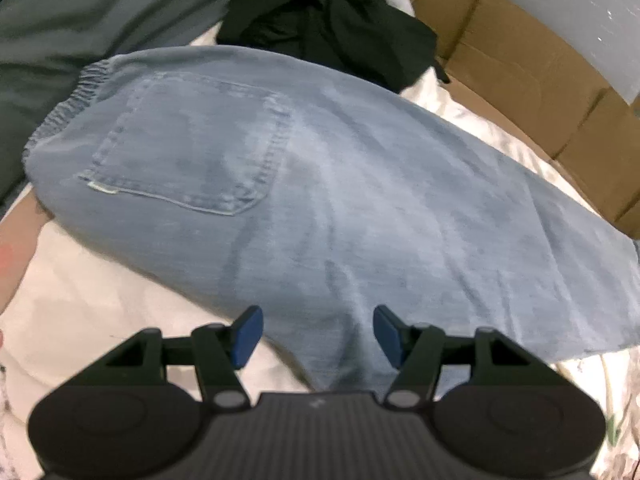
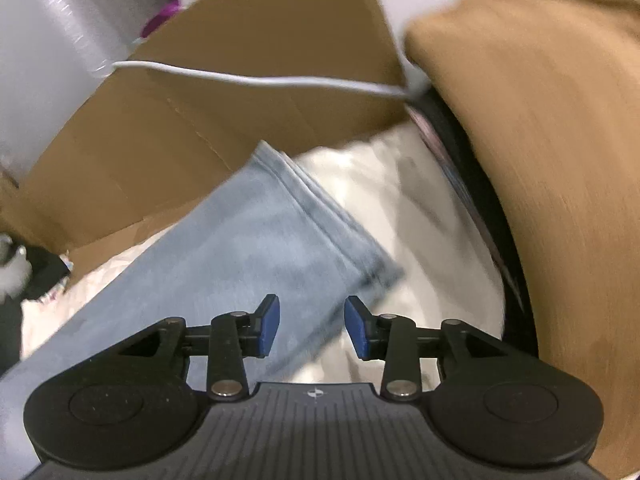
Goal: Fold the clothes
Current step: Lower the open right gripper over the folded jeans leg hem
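Note:
Light blue jeans (image 1: 304, 184) lie flat on a white sheet (image 1: 80, 300), back pocket up, elastic waistband at the left. My left gripper (image 1: 318, 334) is open and empty, hovering over the near edge of the jeans. In the right wrist view the leg end of the jeans (image 2: 256, 240) lies layered on the sheet (image 2: 420, 240), hems at the far end. My right gripper (image 2: 312, 326) is open and empty just above the near side edge of the leg.
A black garment (image 1: 328, 24) is heaped beyond the jeans. Cardboard boxes (image 1: 540, 80) stand to the right, and a large one (image 2: 224, 92) is behind the hems with a white cable (image 2: 260, 78) across it. A brown cloth (image 2: 552, 160) fills the right.

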{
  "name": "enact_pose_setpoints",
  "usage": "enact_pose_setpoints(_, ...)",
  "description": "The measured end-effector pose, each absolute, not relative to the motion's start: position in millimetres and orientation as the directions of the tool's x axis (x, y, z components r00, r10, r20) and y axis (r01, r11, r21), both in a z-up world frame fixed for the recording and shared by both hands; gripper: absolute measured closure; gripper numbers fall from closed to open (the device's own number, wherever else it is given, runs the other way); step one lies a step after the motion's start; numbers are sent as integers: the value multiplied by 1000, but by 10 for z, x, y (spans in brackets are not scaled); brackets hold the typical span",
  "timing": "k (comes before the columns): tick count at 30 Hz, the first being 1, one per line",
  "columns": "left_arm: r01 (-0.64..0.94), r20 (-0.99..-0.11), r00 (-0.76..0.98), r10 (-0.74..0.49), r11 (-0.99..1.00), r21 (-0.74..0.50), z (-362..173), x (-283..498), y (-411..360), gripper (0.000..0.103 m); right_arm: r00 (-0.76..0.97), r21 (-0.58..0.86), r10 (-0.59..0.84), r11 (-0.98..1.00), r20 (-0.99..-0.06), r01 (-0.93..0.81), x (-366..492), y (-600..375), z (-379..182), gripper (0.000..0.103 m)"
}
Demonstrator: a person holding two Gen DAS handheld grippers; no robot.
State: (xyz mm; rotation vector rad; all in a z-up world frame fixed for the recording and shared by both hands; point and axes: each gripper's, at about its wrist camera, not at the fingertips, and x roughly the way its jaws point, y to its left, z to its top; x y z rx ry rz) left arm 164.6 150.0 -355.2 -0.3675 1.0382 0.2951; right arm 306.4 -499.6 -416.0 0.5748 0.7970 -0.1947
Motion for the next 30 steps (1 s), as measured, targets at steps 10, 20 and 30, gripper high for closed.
enact_pose_setpoints(10,-386,-876,478,55,910,-154,-3503,1759,1280,39,690,517,106,745,-716,421,3129,-4952,-4467,60)
enact_pose_setpoints(20,-385,-888,454,78,915,-117,-3535,1718,1319,39,724,632,159,634,-671,446,3165,-5122,-4568,86)
enact_pose_setpoints(30,-404,-888,452,80,906,-125,-3572,1713,1359,39,744,696,194,558,-639,452,3152,-5151,-4624,81)
